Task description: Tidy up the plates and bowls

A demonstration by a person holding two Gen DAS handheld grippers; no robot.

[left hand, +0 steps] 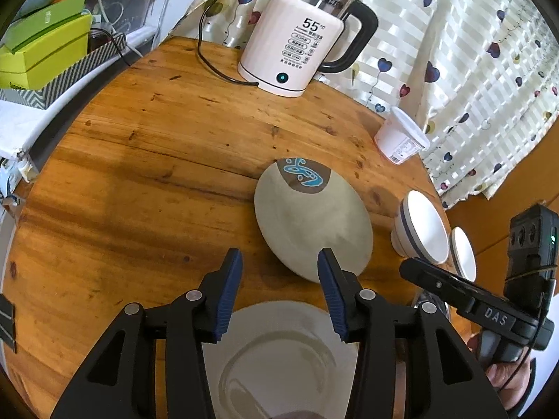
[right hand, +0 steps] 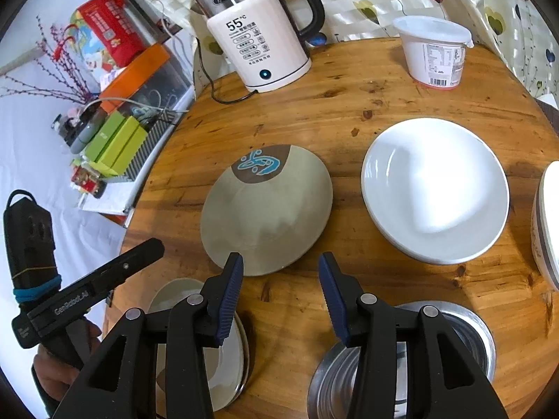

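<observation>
left tongs (left hand: pixel 279 262): jaws apart, nothing gripped, hanging over a white plate (left hand: pixel 279 359)
right tongs (right hand: pixel 279 262): open too, empty, over bare worktop (right hand: pixel 349 104)
beige plate (right hand: pixel 265 209): middle of the worktop, at 12 o'clock from both tongs
white bowl (right hand: pixel 436 192): 2 o'clock of right tongs
steel bowls (right hand: pixel 464 328): nested below the right jaw
kettle (right hand: pixel 258 38): far edge, 12 o'clock

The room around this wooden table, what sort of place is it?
Probably a home dining corner: an electric kettle and plates on a round wooden table, a heart-print curtain behind, household boxes alongside.
</observation>
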